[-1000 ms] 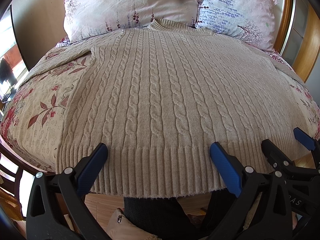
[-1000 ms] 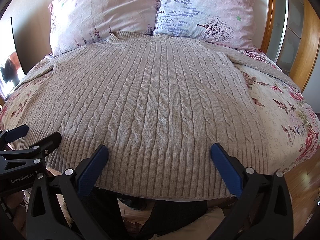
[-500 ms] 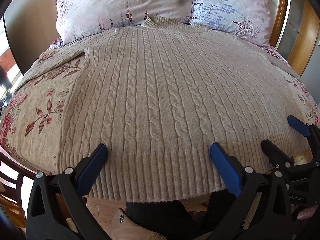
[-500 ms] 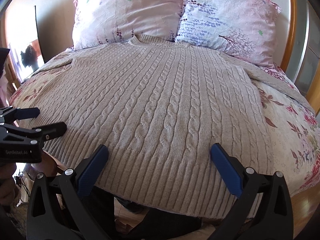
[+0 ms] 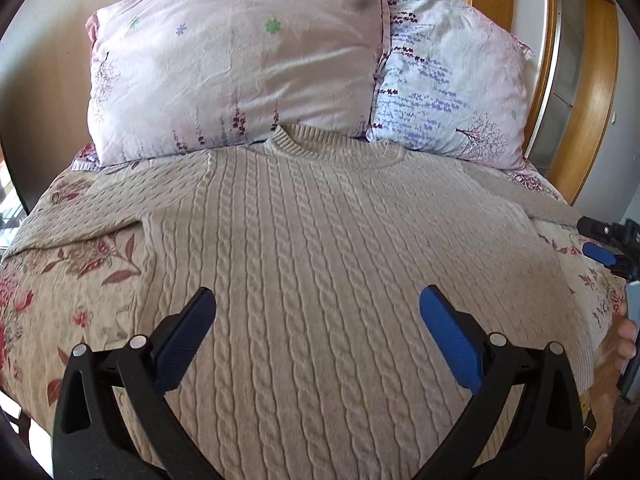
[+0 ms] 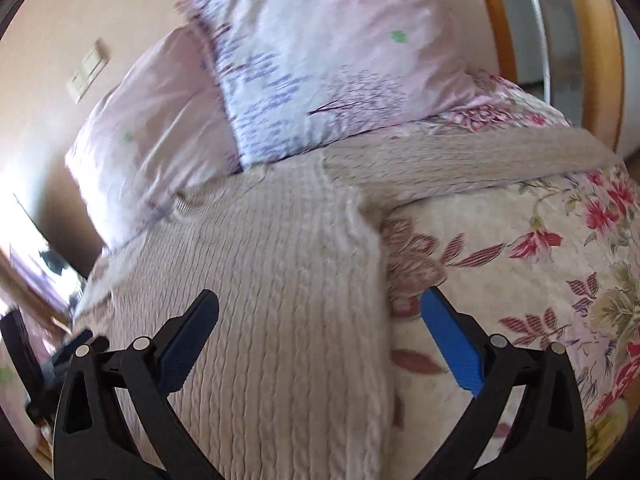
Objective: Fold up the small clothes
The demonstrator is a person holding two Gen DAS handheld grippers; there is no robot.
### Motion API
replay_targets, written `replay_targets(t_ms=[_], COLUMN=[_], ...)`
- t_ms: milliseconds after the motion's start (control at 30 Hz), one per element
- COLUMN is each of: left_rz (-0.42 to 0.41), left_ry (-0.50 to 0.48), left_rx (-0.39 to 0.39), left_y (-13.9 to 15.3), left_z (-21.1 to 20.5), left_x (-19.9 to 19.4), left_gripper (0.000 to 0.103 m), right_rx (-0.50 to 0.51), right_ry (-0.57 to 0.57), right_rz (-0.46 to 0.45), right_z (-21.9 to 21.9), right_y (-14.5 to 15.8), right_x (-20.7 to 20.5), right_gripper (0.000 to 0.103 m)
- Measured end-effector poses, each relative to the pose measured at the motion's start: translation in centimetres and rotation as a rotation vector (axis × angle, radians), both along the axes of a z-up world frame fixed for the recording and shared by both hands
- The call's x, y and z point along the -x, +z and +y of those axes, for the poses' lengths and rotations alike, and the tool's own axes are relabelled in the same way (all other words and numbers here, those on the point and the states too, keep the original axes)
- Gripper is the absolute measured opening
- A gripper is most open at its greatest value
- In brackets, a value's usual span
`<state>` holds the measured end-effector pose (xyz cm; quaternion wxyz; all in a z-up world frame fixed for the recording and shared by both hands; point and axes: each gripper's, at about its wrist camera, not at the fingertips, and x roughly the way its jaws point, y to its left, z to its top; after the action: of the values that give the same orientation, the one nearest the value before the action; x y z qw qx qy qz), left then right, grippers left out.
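A beige cable-knit sweater point(image 5: 320, 220) lies spread flat on the bed, collar toward the pillows and both sleeves stretched out sideways. My left gripper point(image 5: 318, 294) is open above the lower middle of its body, with nothing between the pads. My right gripper point(image 6: 320, 296) is wide apart and its jaws are closing. It hovers over the sweater's point(image 6: 280, 280) right side edge, below the right sleeve point(image 6: 460, 156). The knit edge lies under the gap and the pads do not press on it. In the left wrist view the right gripper point(image 5: 592, 238) shows at the far right edge.
Two floral pillows point(image 5: 240, 68) point(image 5: 448, 92) lean at the head of the bed. A flowered bedspread point(image 6: 520, 280) shows on both sides of the sweater. A wooden frame point(image 5: 592, 80) stands at the right. A hand point(image 5: 628, 336) shows at the right edge.
Both grippers have left the hem and moved forward over the sweater. The right one swung to the sweater's right side and rolled, so its view is tilted and blurred.
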<state>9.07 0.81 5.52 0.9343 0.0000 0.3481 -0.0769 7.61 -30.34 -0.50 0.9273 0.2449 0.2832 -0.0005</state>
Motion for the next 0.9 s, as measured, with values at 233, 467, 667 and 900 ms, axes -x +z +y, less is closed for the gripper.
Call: replay_targets(t_ms=[233,467,667,900], left_rz=[0.071,0.085,0.080,0.136], left_ry=[0.071,0.110,0.071,0.048], left_rx=[-0.021,0.016,0.087,0.136], left_y=[-0.6,-2.0,-2.7,-3.7], left_z=[-0.8,0.1,0.5,0.6], left_x=[-4.3,-6.3,-7.0,-8.1], left_gripper=[0.101,0.101,0.101,0.101], right_rx=[-0.252,-0.412,-0.417,-0.398], right_ry=[-0.238,-0.433,-0.525,-0.592], right_rz=[0.099,0.146,0.114,0.070], right_z=[-10.0,-16.2,-18.4,-20.6], right_y=[-1.7,-4.3,-4.7,-5.7], right_x=[-4.9,-6.2,-5.7,-5.4], right_gripper=[0.067,0.058,0.051,0.016])
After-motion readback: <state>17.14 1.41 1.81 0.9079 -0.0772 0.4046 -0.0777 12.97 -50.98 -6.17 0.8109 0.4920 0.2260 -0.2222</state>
